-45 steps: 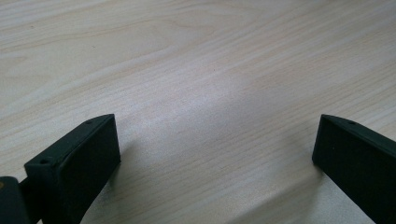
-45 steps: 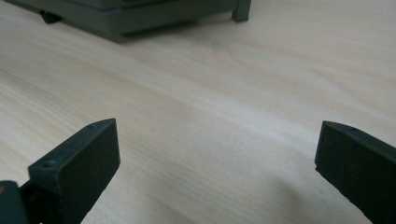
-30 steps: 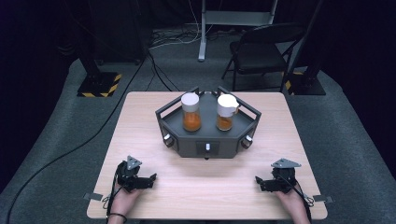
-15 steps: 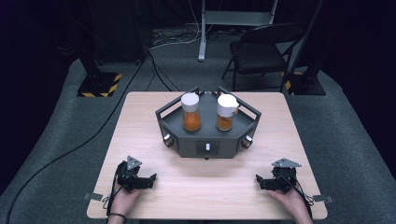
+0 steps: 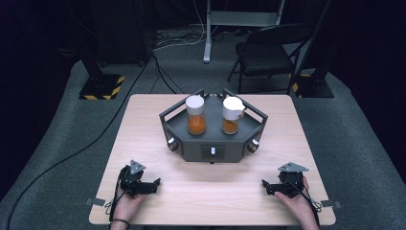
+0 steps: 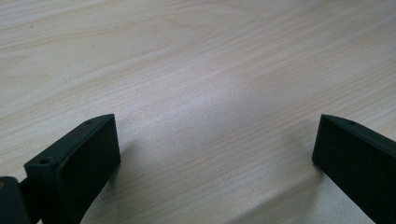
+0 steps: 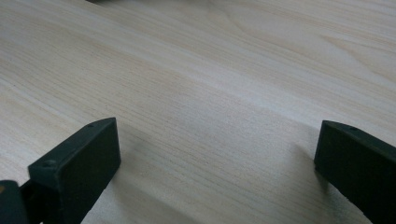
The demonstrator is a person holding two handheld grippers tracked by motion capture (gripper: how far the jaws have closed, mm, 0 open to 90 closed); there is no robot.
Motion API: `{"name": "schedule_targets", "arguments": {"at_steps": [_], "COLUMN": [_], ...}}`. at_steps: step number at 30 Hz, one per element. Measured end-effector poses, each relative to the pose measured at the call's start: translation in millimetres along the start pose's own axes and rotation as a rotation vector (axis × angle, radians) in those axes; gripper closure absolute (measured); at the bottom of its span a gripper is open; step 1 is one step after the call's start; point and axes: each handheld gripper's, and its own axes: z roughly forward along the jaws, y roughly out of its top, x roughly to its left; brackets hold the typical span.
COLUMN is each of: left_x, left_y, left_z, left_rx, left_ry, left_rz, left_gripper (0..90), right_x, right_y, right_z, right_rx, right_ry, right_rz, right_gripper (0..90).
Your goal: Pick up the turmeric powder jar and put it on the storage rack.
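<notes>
Compared with 0.5 s and 1.0 s ago, nothing on the table (image 5: 143, 124) has shifted: both grippers rest in the same spots and the 2 jars stand as they did.

Left gripper (image 5: 155, 182): near the table's front-left corner, held by the left hand (image 5: 125, 203), jaws spread wide with only bare wood between them, as the left gripper view confirms (image 6: 217, 154). Right gripper (image 5: 264, 184): near the front-right corner, held by the right hand (image 5: 298, 206), jaws likewise wide apart and holding nothing (image 7: 217, 154).

Toward the table's far edge, centred, stands a dark grey hexagonal tray (image 5: 213, 143) with raised rails and knobs on its front faces. On it, 2 jars of orange contents: the left jar (image 5: 196, 115) with a white lid, the right jar (image 5: 232, 115) with a white top; whether that top has a spout is hard to make out.

Both forearms are cut off by the bottom edge of the high view.

Surface: light wood grain. Beyond: grey carpet, a black folding chair (image 5: 268, 52), cables, 2 stands with hazard-striped bases, dark surroundings.
</notes>
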Motion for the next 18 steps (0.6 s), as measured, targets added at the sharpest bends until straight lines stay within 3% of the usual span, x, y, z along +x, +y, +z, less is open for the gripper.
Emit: {"name": "schedule_targets", "arguments": {"at_steps": [18], "left_x": [-0.3], "left_y": [0.1], "left_z": [0.0], "left_rx": [0.001], "left_ry": [0.002], "left_rz": [0.000], "left_gripper": [0.4], "right_x": [-0.8], "right_y": [0.7], "right_z": [0.8], "right_rx": [-0.001], "right_ry": [-0.005], "right_rz": [0.001], "right_gripper": [0.0]}}
